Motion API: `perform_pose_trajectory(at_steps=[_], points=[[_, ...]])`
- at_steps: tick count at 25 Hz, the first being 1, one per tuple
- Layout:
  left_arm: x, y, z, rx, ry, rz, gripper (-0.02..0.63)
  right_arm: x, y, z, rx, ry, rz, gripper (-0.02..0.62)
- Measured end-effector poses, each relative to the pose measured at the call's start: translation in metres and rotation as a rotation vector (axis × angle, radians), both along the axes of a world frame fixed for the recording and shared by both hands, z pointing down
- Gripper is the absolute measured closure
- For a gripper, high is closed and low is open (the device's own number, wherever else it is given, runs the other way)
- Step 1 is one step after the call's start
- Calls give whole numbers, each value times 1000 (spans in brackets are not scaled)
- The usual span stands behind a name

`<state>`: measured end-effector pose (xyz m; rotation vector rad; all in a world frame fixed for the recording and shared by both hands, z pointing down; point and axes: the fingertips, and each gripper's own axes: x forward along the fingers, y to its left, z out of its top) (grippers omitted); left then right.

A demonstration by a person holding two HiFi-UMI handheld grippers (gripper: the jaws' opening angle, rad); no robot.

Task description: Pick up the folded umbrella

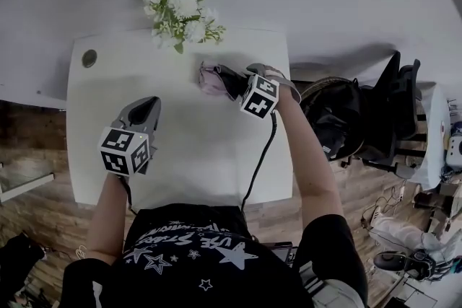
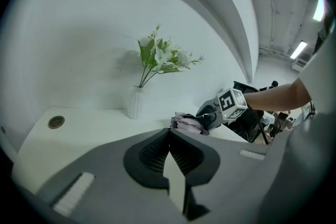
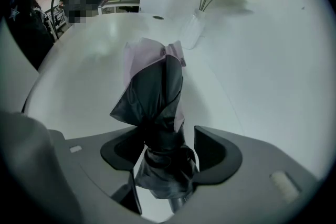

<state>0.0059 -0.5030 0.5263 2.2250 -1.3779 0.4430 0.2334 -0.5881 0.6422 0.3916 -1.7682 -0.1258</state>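
— Where is the folded umbrella of black and pale pink fabric (image 1: 214, 79) found?

— It is seen lying on the white rectangular table (image 1: 180, 148), toward its far right corner. The white vase of white flowers and green leaves (image 1: 180, 7) is near it but apart from it.

— How is the right gripper (image 3: 168, 135) placed?

— It is pointed steeply down over the umbrella's black end. Its jaws are spread, and the bundle is set between them. A gap is seen at one jaw. Whether the other pad brushes the fabric cannot be settled, since cloth covers it. No firm grasp is shown.

— And the left gripper (image 2: 168, 134)?

— It is held above the table's near left part, well apart from the umbrella. Its jaws are seen closed tip to tip, with nothing between them.
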Motion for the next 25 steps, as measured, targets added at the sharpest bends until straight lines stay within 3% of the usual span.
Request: perform_pose_trajectory(at_steps=[5,7,13,18,25], points=[[0,-4,8,-20,8,4,603,-5,5,7,-105,36,-61,293],[3,-4,11,-28,13,10,603,-6,8,8,-144,38,-81,332],[7,-4,20,-45,29,14,603,-6,9,9,-180,25,-91,346],[8,-1,20,-45,39,22,603,-5,10,8,-132,21,-67,357],[-3,9,13,-32,58,17,603,-6,20,3,26,47,-87,365]])
